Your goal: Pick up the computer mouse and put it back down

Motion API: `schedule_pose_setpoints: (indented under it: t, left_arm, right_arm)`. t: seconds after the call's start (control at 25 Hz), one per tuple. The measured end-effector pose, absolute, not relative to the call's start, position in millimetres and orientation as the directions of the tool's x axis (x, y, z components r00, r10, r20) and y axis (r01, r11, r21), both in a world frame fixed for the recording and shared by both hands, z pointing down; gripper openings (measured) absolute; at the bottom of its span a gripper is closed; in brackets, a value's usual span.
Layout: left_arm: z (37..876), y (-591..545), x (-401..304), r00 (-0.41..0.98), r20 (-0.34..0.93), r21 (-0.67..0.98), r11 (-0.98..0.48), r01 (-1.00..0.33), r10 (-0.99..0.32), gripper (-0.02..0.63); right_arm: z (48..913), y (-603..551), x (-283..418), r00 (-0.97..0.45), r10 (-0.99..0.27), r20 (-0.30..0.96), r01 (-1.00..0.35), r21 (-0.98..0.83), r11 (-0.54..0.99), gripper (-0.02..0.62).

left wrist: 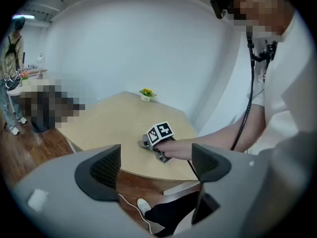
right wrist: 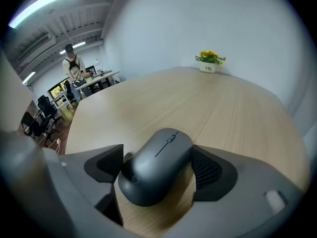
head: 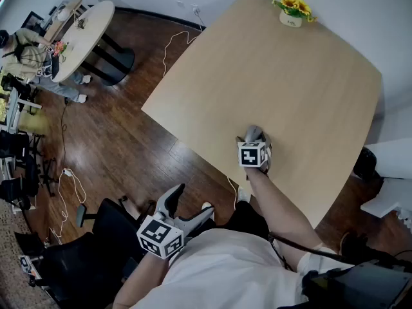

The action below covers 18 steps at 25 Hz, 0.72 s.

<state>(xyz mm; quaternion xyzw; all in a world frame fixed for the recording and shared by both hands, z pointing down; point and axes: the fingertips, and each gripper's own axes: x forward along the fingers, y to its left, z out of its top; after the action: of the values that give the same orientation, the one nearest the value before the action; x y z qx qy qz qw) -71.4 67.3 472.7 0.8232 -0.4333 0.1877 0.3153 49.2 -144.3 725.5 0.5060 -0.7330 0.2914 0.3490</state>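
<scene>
Reaching over the pale wooden table with rounded corners (head: 302, 76), you have your right gripper (head: 255, 139) angled downward near the edge closest to you, its marker cube facing up at the head camera. Its jaws are spread wide, one on each side of the dark grey matte computer mouse (right wrist: 157, 162). The mouse lies flat on the tabletop between them, with its scroll wheel pointing away from you. In the right gripper view, the pad on the left stands clear of the mouse, with a dark gap showing. The pad on the right sits close against the mouse's flank, and it is not clear whether it touches. Neither pad is pressing on the mouse.

Your left gripper (head: 188, 206) is held off the table, low beside your torso and above the dark brown wooden floor (head: 109, 140). Its jaws are apart and nothing sits between them. Its own view looks past them at your right hand (left wrist: 174, 148) on the table.

A small white pot of yellow flowers (head: 291, 10) stands at the table's far corner, well apart from the mouse. A thin white cable (head: 168, 50) trails across the floor beside the table. Further off, another person (head: 26, 56) sits at a round white table (head: 87, 34).
</scene>
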Motion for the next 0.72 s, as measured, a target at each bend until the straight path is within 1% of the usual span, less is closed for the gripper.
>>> schedule_pose_setpoints:
  t: [0.12, 0.2, 0.72]
  left_arm:
    - [476.8, 62.5, -72.9, 0.562, 0.578, 0.357, -0.437, -0.826, -0.591, 0.424]
    - [476.2, 56.5, -76.1, 0.575, 0.568, 0.361, -0.45, -0.817, -0.589, 0.423]
    - [466.2, 43.3, -101.8, 0.64, 0.519, 0.362, -0.533, -0.765, -0.566, 0.423]
  right_arm:
    - [726.7, -139.1, 48.9, -0.299, -0.5, 0.813, -0.906, -0.076, 0.417, 0.433]
    - [727.7, -138.2, 48.4, -0.322, -0.488, 0.812, -0.889, -0.082, 0.451, 0.428]
    - [711.7, -124.2, 77.6, -0.292, -0.52, 0.803, -0.919, -0.085, 0.385, 0.4]
